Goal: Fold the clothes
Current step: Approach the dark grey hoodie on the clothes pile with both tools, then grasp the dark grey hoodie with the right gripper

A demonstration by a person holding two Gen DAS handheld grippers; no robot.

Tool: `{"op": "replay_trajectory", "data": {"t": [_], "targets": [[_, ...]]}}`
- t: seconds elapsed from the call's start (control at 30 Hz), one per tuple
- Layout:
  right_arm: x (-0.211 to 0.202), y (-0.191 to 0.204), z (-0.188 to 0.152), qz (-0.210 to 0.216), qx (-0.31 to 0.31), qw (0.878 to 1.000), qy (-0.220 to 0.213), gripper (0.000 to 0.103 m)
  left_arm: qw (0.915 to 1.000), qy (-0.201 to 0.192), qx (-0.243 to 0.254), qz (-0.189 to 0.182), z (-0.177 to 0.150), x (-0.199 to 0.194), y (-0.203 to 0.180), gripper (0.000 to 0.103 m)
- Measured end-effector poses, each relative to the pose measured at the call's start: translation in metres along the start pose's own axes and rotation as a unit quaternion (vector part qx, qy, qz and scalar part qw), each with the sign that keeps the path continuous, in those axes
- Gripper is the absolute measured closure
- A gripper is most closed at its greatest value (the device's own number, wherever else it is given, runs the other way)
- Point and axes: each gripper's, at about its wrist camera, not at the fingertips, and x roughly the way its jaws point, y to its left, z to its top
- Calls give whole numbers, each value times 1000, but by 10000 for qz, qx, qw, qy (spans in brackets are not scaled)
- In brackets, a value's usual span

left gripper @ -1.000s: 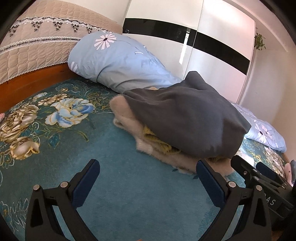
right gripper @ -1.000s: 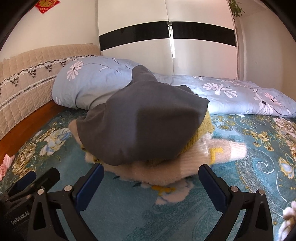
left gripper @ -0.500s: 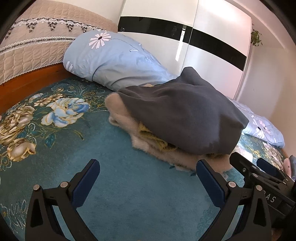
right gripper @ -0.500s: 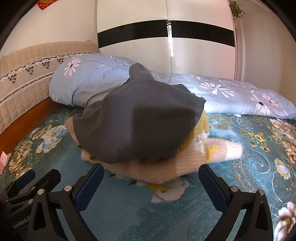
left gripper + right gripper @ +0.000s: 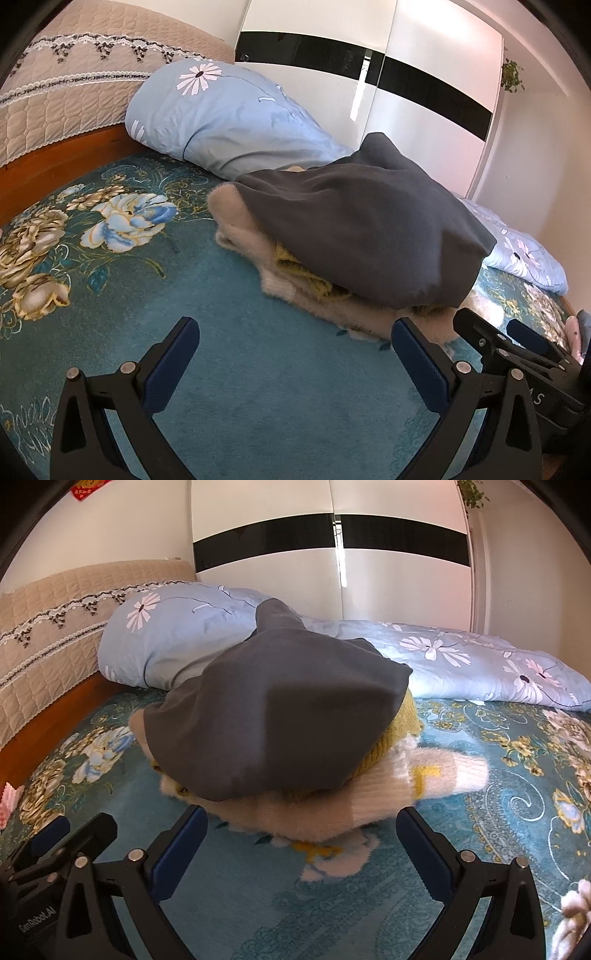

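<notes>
Both grippers, left (image 5: 295, 350) and right (image 5: 301, 830), have jaws wide and empty, near the clothes pile (image 5: 280, 738). Next, I think: grab the gray top (image 5: 362, 229).

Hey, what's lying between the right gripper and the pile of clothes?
Nothing but bare teal floral bedspread. In the right wrist view, the open right gripper sits just short of the clothes pile.

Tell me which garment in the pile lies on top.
The dark grey garment. It drapes over the mustard knit, which peeks out beneath it, and the fluffy cream sweater sits at the bottom on the bedspread.
</notes>
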Motion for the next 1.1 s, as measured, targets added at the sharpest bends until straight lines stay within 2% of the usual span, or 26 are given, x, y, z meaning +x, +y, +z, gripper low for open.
{"op": "replay_trajectory", "data": {"t": [0.17,0.27,0.57,0.63,0.67,0.77,0.83,0.93,1.0,1.1], "targets": [[3,-2,3,199,92,9998,7,0,9999,86,49,45,0,2,0,0],[8,-9,13,340,308,9989,-21,0,9997,85,116,208,4,-3,3,0],[49,-47,46,549,1243,9907,49,2,9982,-13,-254,546,15,-31,41,0],[64,-59,49,547,1606,9853,208,9,9979,-56,-318,555,16,-34,45,0],[71,-63,50,539,1760,9825,277,16,9980,-78,-348,522,17,-36,46,0],[83,-76,53,673,2150,9739,263,19,9983,-97,-363,449,19,-38,47,0],[89,-82,57,818,2319,9689,273,26,9985,-89,-355,414,19,-38,46,0],[87,-86,62,965,2503,9630,259,49,9986,-52,-352,386,19,-37,44,0],[79,-88,65,1005,2555,9614,169,70,9986,-30,-356,389,18,-36,44,0],[58,-91,69,1202,2611,9578,-62,83,9984,-58,-415,391,19,-38,46,0]]}}
